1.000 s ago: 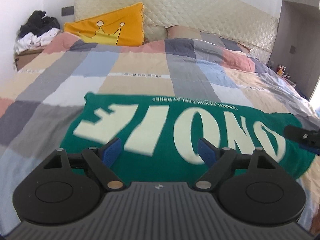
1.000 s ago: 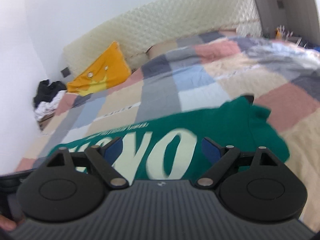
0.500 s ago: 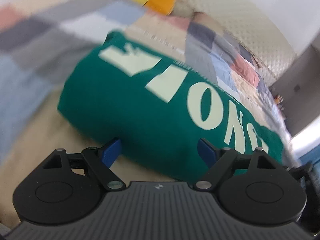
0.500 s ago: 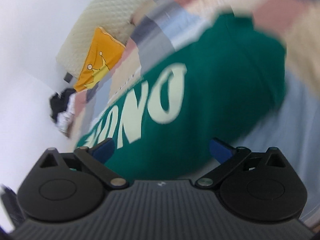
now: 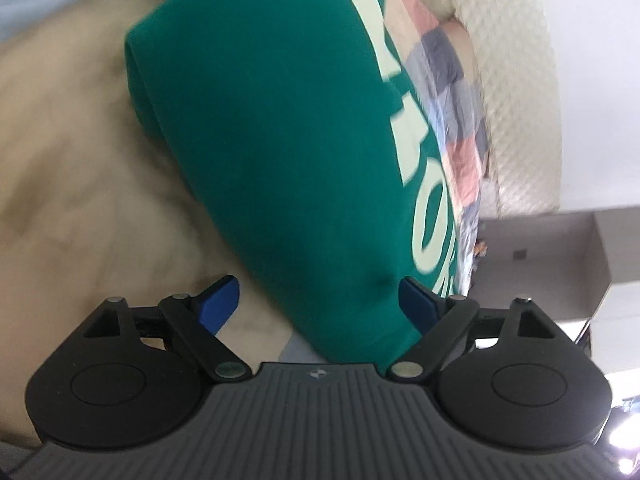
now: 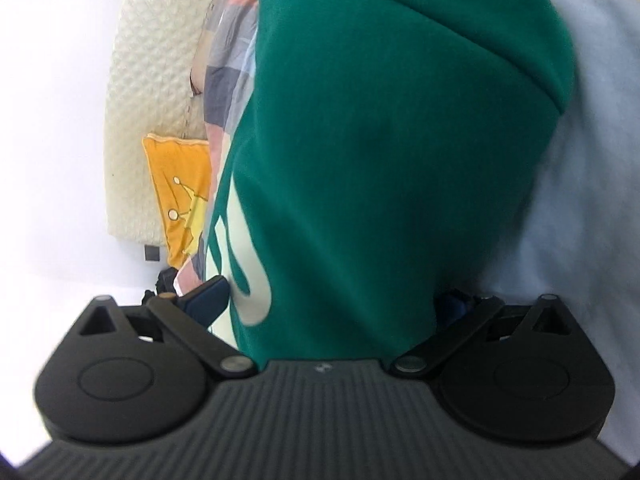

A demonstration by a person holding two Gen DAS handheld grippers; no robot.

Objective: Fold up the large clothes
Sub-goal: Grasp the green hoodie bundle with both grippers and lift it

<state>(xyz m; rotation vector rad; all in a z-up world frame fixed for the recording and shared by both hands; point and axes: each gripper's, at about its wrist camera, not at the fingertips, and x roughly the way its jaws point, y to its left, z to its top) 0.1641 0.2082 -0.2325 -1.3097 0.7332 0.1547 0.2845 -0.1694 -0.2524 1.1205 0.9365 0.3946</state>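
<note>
Within the last second both grippers, left point(image 5: 316, 300) and right point(image 6: 332, 300), rolled sideways and closed in, jaws spread astride the near edge of the shirt point(image 5: 288, 152) on the bed point(image 5: 80, 160), probably readying another fold.

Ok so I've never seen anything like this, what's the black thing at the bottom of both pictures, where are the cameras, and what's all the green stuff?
There is no robot here. A person holds one tool in each hand, and each tool carries a wide-angle camera looking forward along its two blue-tipped fingers. The black ribbed shape is the tool's own body. One picture comes from the left hand-held gripper, the other from the right hand-held gripper. The green stuff is a folded green garment with pale lettering, lying on a bed with a patchwork quilt. A yellow pillow leans near the cream headboard. Both grippers are open, fingers either side of the garment's edge, gripping nothing yet. The views are tilted and blurry.
</note>
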